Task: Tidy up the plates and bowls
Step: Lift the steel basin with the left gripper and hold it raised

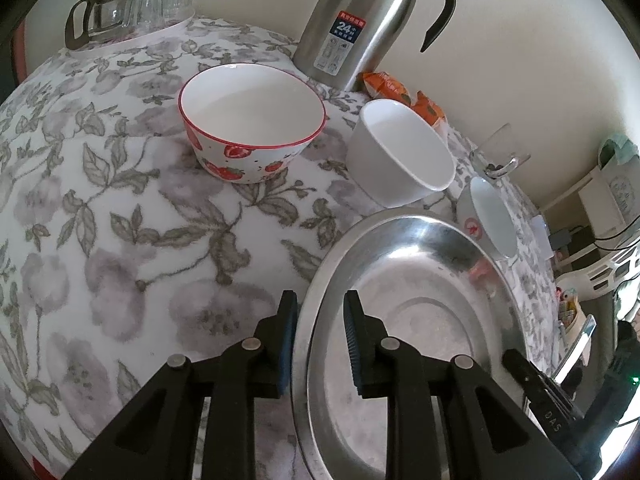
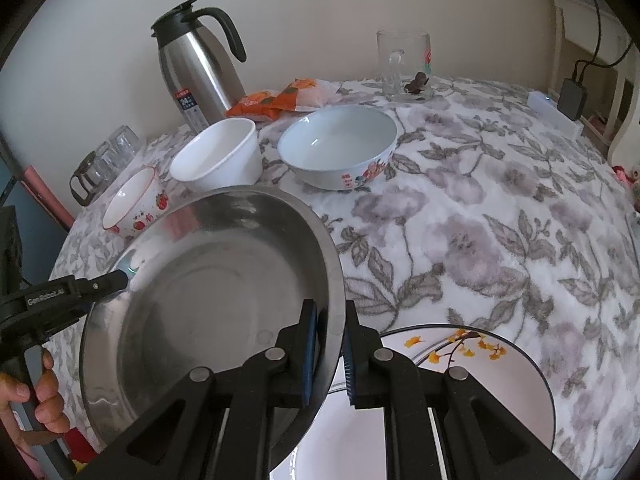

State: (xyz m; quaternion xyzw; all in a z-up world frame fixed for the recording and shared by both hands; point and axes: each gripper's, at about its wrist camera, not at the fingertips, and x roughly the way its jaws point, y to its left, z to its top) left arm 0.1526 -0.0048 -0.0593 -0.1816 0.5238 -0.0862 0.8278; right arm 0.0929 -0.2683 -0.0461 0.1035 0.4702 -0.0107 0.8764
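Note:
A steel plate [image 1: 420, 292] [image 2: 208, 280] is held tilted above the table. My left gripper [image 1: 320, 312] is shut on its left rim. My right gripper [image 2: 330, 320] is shut on its right rim, over a white plate with yellow flowers [image 2: 492, 364]. A strawberry bowl [image 1: 252, 120] [image 2: 134, 204], a plain white bowl [image 1: 400, 152] [image 2: 218, 156] and a flower-print bowl [image 1: 492, 216] [image 2: 340, 144] stand beyond on the floral tablecloth [image 1: 100, 240].
A steel thermos jug [image 1: 360, 20] [image 2: 196, 64] and orange snack packets [image 2: 276, 100] stand at the back by the wall. Glasses and a glass pot [image 1: 120, 8] sit far left. A glass mug [image 2: 404, 64] stands far right.

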